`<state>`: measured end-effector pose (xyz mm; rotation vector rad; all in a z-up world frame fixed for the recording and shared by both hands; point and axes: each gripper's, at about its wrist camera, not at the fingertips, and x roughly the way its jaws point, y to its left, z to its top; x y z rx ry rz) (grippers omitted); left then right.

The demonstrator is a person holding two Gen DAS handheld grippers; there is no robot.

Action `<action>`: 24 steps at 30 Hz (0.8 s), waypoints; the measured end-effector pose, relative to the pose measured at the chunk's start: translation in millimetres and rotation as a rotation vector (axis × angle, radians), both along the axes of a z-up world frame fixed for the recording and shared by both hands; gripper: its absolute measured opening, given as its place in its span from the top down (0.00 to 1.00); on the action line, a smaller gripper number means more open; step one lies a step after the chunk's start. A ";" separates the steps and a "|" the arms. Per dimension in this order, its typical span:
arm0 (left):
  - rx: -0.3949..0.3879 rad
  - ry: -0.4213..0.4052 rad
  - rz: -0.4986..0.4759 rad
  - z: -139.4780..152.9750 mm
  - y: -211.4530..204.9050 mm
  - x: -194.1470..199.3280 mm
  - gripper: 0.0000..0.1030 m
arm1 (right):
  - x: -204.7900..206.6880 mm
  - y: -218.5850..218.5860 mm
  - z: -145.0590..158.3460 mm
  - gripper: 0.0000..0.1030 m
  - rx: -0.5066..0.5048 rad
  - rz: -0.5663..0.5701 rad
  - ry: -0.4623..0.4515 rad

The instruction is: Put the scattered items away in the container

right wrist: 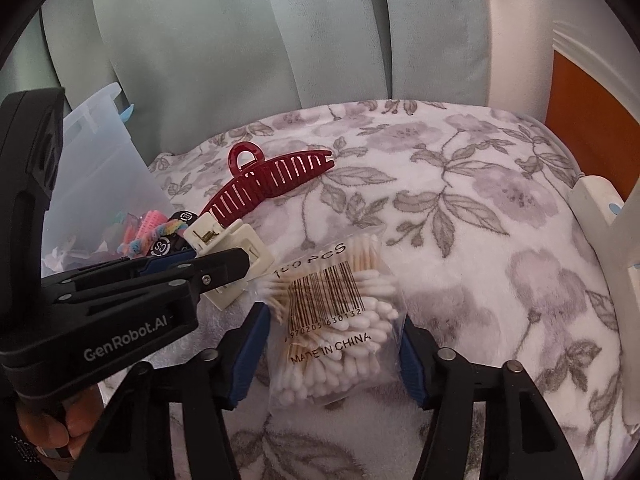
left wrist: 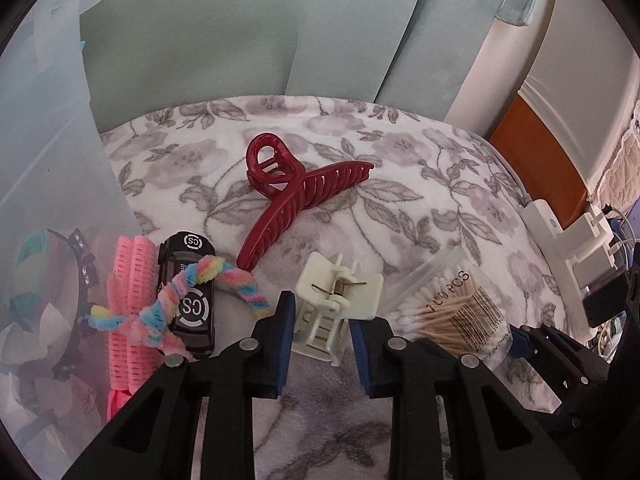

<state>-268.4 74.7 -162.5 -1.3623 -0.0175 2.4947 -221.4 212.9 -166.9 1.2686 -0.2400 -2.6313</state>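
A cream hair clip (left wrist: 332,312) lies on the floral blanket (left wrist: 400,168) with my left gripper (left wrist: 322,340) shut on it, blue pads against its sides. The right wrist view shows that gripper (right wrist: 224,264) on the same clip (right wrist: 240,252). My right gripper (right wrist: 334,348) is shut on a clear bag of cotton swabs (right wrist: 332,320), one pad at each side edge. Farther back lies a dark red claw clip (left wrist: 296,196). Pink hair rollers (left wrist: 132,300), a black toy car (left wrist: 192,296) and a rainbow pipe cleaner (left wrist: 200,284) lie beside the translucent container (left wrist: 52,160).
The container at the left holds a dark headband (left wrist: 84,272) and other small things. A pale green padded back (left wrist: 240,40) rises behind the blanket. At the right edge sit a white power strip (left wrist: 560,248) and cables. A hand (right wrist: 76,420) holds the left gripper's handle.
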 end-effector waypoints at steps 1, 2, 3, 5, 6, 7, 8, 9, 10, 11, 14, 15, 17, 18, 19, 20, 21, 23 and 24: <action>-0.001 0.001 0.003 0.4 -0.2 0.6 0.75 | 0.7 1.3 0.2 0.50 -0.006 -0.004 -0.002; -0.003 0.004 0.006 1.1 -0.3 1.5 0.80 | 1.2 2.4 0.4 0.52 -0.011 -0.008 -0.004; -0.003 0.008 0.007 2.2 -0.1 2.5 0.82 | 2.2 3.6 0.6 0.55 -0.016 -0.012 -0.007; -0.008 0.006 0.008 2.9 0.3 3.6 0.83 | 4.9 5.3 1.0 0.57 -0.032 -0.014 -0.011; -0.007 0.004 0.012 2.7 0.0 4.3 0.83 | 6.7 5.7 1.1 0.59 -0.038 -0.012 -0.011; -0.004 0.002 0.017 2.9 -0.8 5.3 0.83 | 8.6 5.9 1.1 0.60 -0.044 -0.010 -0.012; 0.000 -0.001 0.021 3.2 -1.6 6.3 0.83 | 10.6 6.2 1.4 0.60 -0.049 -0.008 -0.013; 0.003 -0.003 0.025 3.7 -2.3 7.3 0.83 | 12.8 6.6 2.0 0.61 -0.056 -0.006 -0.015; 0.007 -0.004 0.028 4.2 -2.9 8.9 0.84 | 15.3 7.1 2.8 0.62 -0.064 -0.004 -0.017; 0.008 -0.007 0.031 4.4 -3.4 10.2 0.84 | 17.6 7.8 3.5 0.62 -0.072 -0.003 -0.019; 0.008 -0.013 0.039 5.5 -4.2 15.6 0.84 | 25.0 9.4 4.7 0.62 -0.084 -0.009 -0.027; 0.009 -0.016 0.043 6.1 -4.6 17.8 0.84 | 27.4 10.3 5.0 0.63 -0.090 -0.012 -0.029; 0.016 -0.020 0.052 8.4 -6.3 22.6 0.84 | 32.0 13.4 5.5 0.63 -0.112 -0.027 -0.039; 0.020 -0.020 0.055 10.0 -7.1 25.3 0.84 | 34.4 14.8 5.6 0.63 -0.122 -0.035 -0.044; 0.022 -0.019 0.058 11.8 -7.7 27.9 0.84 | 36.3 16.3 5.9 0.63 -0.128 -0.042 -0.048; 0.023 -0.017 0.060 14.1 -8.2 30.7 0.84 | 38.7 17.4 6.5 0.63 -0.131 -0.050 -0.052; 0.024 -0.015 0.062 16.5 -8.8 33.6 0.84 | 41.2 19.0 7.4 0.63 -0.137 -0.056 -0.054; 0.029 -0.010 0.066 21.9 -10.2 39.4 0.84 | 46.7 21.7 10.3 0.64 -0.153 -0.068 -0.055; 0.031 -0.008 0.068 25.1 -10.9 42.6 0.84 | 49.9 22.8 12.6 0.64 -0.158 -0.075 -0.054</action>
